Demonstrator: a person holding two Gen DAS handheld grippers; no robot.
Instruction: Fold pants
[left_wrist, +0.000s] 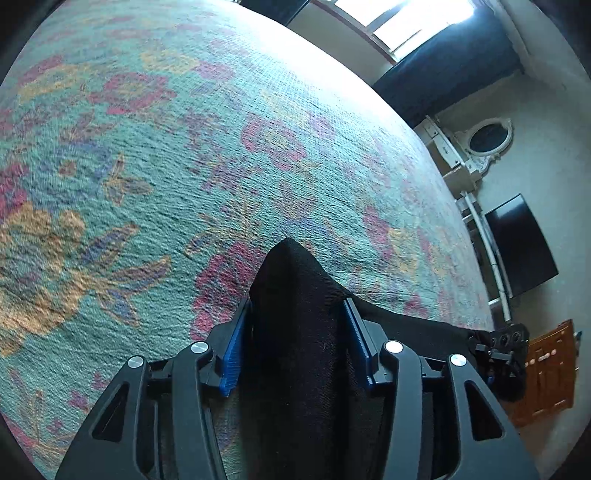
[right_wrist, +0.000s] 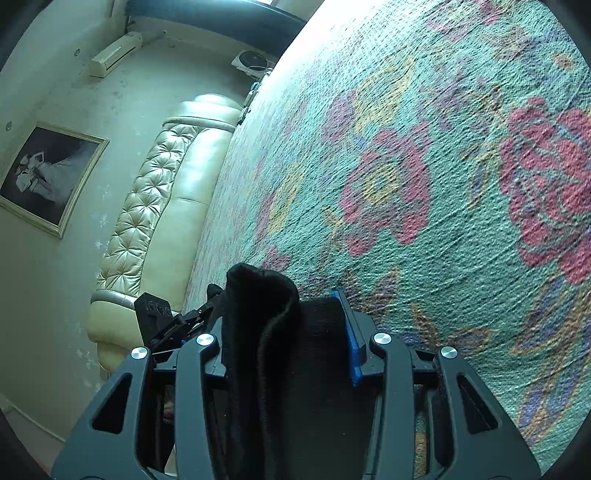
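Both hand-held grippers have black pants fabric between their blue pads. Seen from the left wrist, the left gripper (left_wrist: 295, 345) stands at a middling width with a peaked fold of the pants (left_wrist: 295, 314) rising between the pads and filling most of the gap; whether the pads press on the cloth or merely flank it I cannot tell. Seen from the right wrist, the right gripper (right_wrist: 284, 332) is also partly spread, and a thick rolled edge of the pants (right_wrist: 266, 314) bunches against its left finger, with flatter cloth reaching the right pad; again the grip itself is uncertain. In the left view the dark cloth runs off rightward to the other gripper, so the garment's long axis appears to span from one hand to the other, across both lines of sight, with each hand at its own end and neither nearer. Below and ahead lies the floral bedspread (left_wrist: 184, 166), close under the fingers. Beyond its edge are a padded cream headboard (right_wrist: 147, 206) and a framed picture (right_wrist: 48, 177).
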